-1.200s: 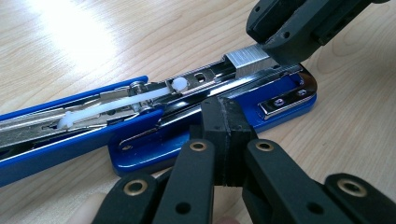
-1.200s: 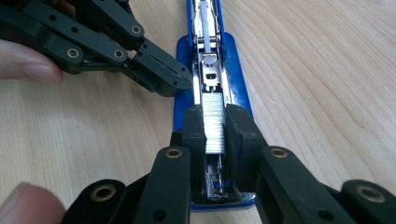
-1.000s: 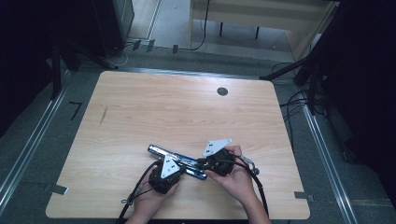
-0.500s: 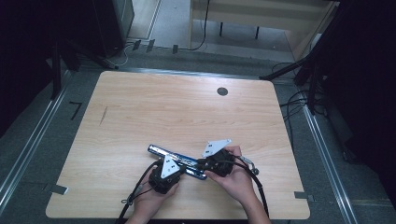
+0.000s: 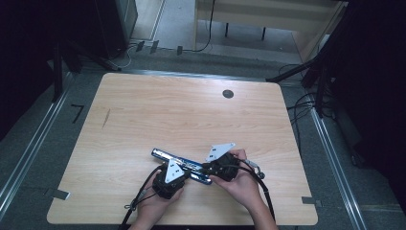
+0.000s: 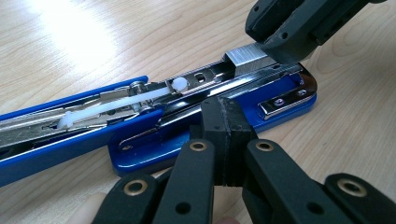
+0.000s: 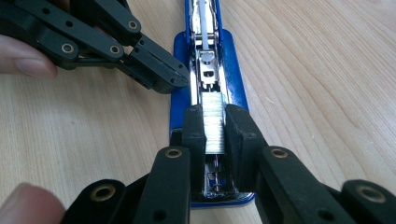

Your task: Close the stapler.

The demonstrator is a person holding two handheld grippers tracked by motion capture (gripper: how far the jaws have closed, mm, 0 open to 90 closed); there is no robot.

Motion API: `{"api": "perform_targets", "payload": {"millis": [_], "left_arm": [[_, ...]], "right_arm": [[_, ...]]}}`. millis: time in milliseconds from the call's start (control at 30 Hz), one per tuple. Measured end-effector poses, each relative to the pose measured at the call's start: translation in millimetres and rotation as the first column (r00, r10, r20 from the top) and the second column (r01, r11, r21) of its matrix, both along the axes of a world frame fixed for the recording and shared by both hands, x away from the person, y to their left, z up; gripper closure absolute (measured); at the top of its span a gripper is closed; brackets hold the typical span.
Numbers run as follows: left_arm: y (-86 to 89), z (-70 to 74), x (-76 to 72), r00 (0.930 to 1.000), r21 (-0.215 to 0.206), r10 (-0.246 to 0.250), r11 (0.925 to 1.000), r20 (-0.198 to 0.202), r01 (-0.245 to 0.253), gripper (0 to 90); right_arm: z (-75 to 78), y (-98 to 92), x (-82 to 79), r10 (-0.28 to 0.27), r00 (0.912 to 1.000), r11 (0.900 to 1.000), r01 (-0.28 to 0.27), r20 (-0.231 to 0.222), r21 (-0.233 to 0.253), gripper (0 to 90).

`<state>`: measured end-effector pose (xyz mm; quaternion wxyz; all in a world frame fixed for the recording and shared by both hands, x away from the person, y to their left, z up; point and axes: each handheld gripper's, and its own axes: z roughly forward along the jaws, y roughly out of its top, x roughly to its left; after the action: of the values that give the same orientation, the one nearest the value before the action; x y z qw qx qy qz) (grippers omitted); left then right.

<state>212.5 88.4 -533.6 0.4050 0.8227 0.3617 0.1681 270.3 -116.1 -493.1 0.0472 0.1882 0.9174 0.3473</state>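
A blue stapler [image 5: 181, 165] lies opened out flat near the table's front edge, its metal magazine [image 6: 205, 77] facing up. My right gripper [image 7: 214, 130] is shut on a silver strip of staples [image 7: 214, 122], held just over the magazine's front end. In the left gripper view that staple strip [image 6: 246, 58] sits on the rail under the right gripper [image 6: 285, 42]. My left gripper [image 6: 223, 135] is shut with nothing between its jaws, its tips pressed against the side of the stapler [image 6: 140, 135]. The right gripper view shows the left gripper [image 7: 163, 77] touching the blue base [image 7: 235, 84].
The wooden table [image 5: 182, 120] has a round black grommet [image 5: 228, 94] at the back and a dark streak [image 5: 106, 117] at the left. Cables trail from both grippers over the front edge. A hand's fingertips [image 7: 28, 60] sit close to the stapler.
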Motion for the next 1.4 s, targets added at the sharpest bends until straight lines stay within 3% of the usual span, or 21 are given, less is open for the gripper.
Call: {"api": "perform_targets", "payload": {"millis": [500,1033,1167,1400], "left_arm": [[0.1,0.0,0.1,1.0000,0.000,0.001,1.0000,0.000,-0.001,90.0],[0.3,0.1,0.2,1.0000,0.000,-0.001,1.0000,-0.001,0.001,90.0],[0.4,0.1,0.3,1.0000,-0.001,-0.001,1.0000,-0.002,0.001,90.0],[0.4,0.1,0.3,1.0000,-0.001,-0.001,1.0000,-0.003,0.001,90.0]], "right_arm": [[-1.1,3.0,0.2,0.018,0.9997,1.000,-0.018,0.014,-0.003,79.1],[6.4,0.6,-0.1,0.002,0.9999,1.000,-0.002,0.016,0.016,79.7],[5.5,0.8,0.6,0.002,0.9999,1.000,-0.002,0.015,-0.011,79.7],[6.7,0.8,0.3,0.001,0.9998,1.000,-0.001,0.018,-0.003,79.8]]}}
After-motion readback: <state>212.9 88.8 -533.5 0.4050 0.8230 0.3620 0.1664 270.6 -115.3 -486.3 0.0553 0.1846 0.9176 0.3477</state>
